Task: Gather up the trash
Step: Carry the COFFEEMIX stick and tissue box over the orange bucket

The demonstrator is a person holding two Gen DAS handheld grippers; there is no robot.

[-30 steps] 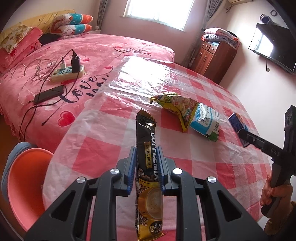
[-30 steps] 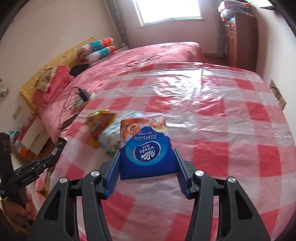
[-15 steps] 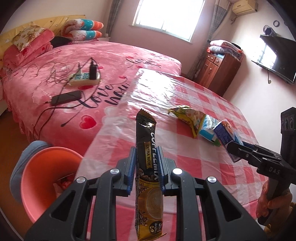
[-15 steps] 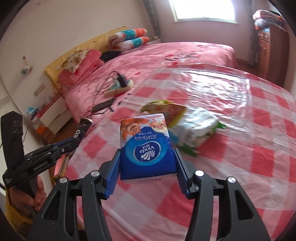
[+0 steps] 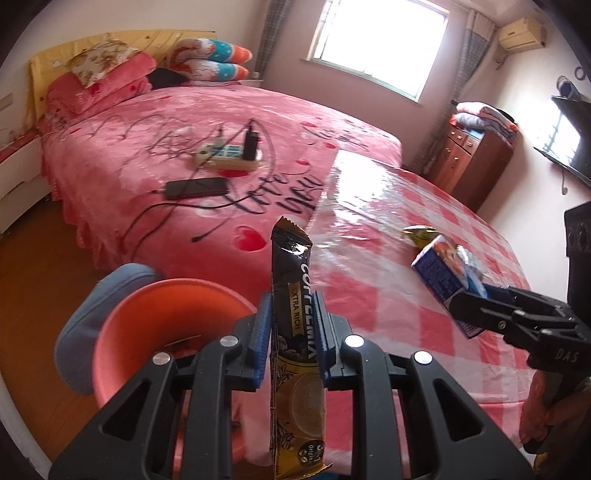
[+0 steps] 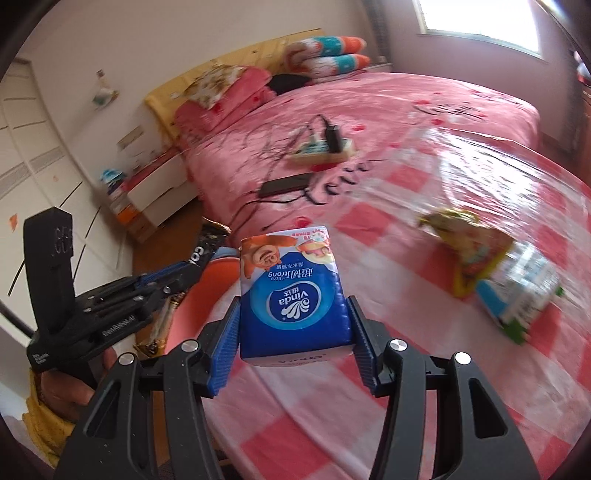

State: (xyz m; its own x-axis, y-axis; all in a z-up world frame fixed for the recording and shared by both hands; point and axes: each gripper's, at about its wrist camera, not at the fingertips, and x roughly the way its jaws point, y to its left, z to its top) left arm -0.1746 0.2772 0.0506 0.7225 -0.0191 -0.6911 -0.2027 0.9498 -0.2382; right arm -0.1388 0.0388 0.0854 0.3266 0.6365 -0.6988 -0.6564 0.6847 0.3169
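pink bed with folded blankets at its head; power strip and black phone lying on the bedspread, cables attached; wooden cabinet below the window; air conditioner high on the wall.

Bright daylight from window, glare on plastic tablecloth, motion blur right view, fisheye-darkened corners

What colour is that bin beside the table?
The bin is orange-pink, seen best in the left wrist view, just below the table's edge.
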